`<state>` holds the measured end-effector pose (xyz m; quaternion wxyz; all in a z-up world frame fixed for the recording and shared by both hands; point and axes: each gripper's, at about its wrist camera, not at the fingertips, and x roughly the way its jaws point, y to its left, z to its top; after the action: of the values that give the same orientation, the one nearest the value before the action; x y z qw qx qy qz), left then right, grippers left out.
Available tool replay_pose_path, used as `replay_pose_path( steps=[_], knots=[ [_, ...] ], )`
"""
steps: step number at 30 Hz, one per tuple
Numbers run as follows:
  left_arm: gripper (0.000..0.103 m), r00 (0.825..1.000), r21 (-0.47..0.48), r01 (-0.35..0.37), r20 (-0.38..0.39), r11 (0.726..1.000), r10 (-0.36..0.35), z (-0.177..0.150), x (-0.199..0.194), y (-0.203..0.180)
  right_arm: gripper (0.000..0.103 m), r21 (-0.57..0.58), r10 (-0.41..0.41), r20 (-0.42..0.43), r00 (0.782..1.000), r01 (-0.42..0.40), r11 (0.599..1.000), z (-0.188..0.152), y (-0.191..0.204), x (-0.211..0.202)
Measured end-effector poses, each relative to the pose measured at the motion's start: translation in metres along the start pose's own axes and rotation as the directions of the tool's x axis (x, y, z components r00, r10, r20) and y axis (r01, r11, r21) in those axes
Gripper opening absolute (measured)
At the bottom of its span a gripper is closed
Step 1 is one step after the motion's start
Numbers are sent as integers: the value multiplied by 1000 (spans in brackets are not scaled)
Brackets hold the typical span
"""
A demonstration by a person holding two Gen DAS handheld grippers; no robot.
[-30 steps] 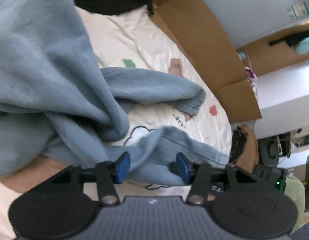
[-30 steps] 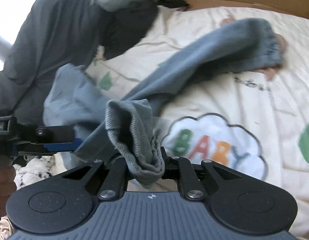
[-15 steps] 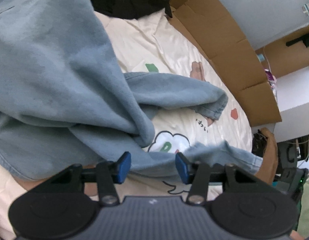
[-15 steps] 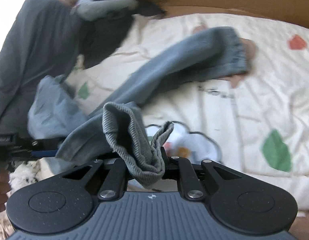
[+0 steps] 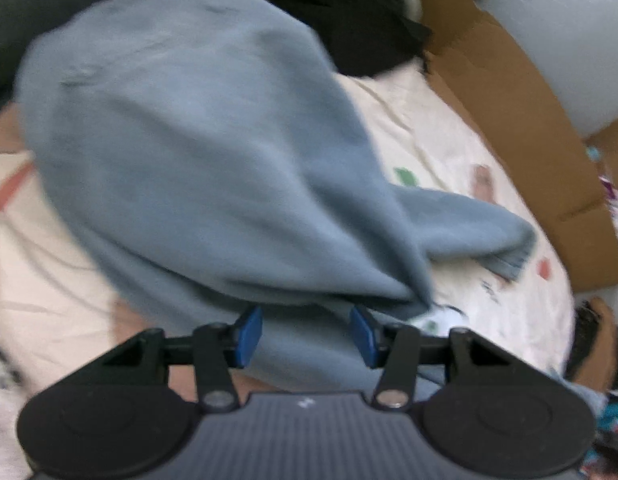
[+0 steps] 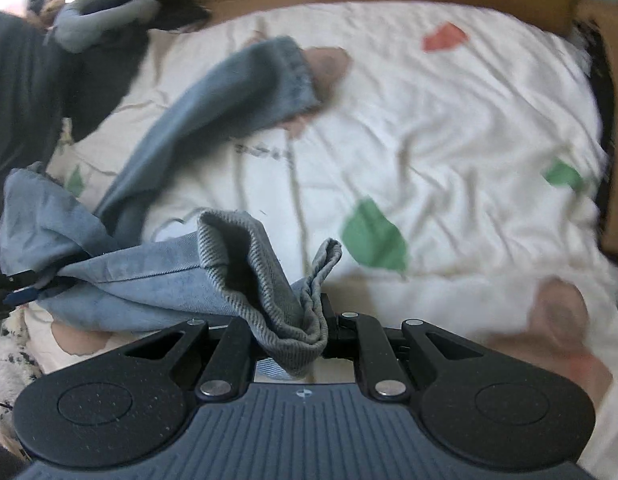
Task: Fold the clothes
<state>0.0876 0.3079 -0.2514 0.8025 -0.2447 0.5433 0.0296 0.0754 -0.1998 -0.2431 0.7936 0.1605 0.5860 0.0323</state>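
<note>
A light blue sweatshirt (image 5: 197, 152) hangs bunched over a cream printed bed sheet (image 6: 449, 128). In the left wrist view its body fills the middle, and one sleeve (image 5: 469, 224) trails right onto the sheet. My left gripper (image 5: 305, 336) has its blue pads (image 5: 249, 334) half apart with a thick fold of the sweatshirt filling the gap. My right gripper (image 6: 324, 322) is shut on the ribbed grey-blue hem (image 6: 269, 280). From there the cloth stretches left to the left gripper (image 6: 19, 294) at the frame edge. The other sleeve's cuff (image 6: 293, 68) lies flat on the sheet.
Brown cardboard (image 5: 521, 120) stands along the far side of the bed. Dark clothes (image 5: 349, 28) are piled at the head end, and more dark and grey garments (image 6: 69, 40) lie at the upper left. A fuzzy white blanket (image 6: 5, 356) shows at the lower left.
The right gripper has carried the hem to the right over the sheet, drawing the cloth out. The left gripper has swung, and the sweatshirt's body now fills more of its view.
</note>
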Motion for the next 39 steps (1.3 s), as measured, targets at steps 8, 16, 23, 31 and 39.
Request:
replay_pose_path(
  steps=[8, 16, 23, 31, 39],
  knots=[
    [55, 957, -132, -192, 193, 973, 215, 13, -35, 45, 8, 55, -152, -78, 985, 157, 986, -14, -43, -29],
    [56, 929, -252, -302, 139, 919, 344, 18, -26, 94, 8, 137, -333, -112, 936, 346, 928, -23, -108, -63],
    [59, 944, -294, -243, 150, 924, 296, 9, -19, 98, 8, 185, -406, -124, 906, 423, 887, -33, -143, -82],
    [70, 960, -327, -152, 175, 933, 217, 7, -11, 94, 12, 178, -512, -197, 836, 544, 820, -39, -172, -78],
    [48, 991, -348, -32, 111, 937, 75, 5, 19, 93, 44, 68, -558, -181, 810, 576, 814, -39, -142, -69]
  ],
)
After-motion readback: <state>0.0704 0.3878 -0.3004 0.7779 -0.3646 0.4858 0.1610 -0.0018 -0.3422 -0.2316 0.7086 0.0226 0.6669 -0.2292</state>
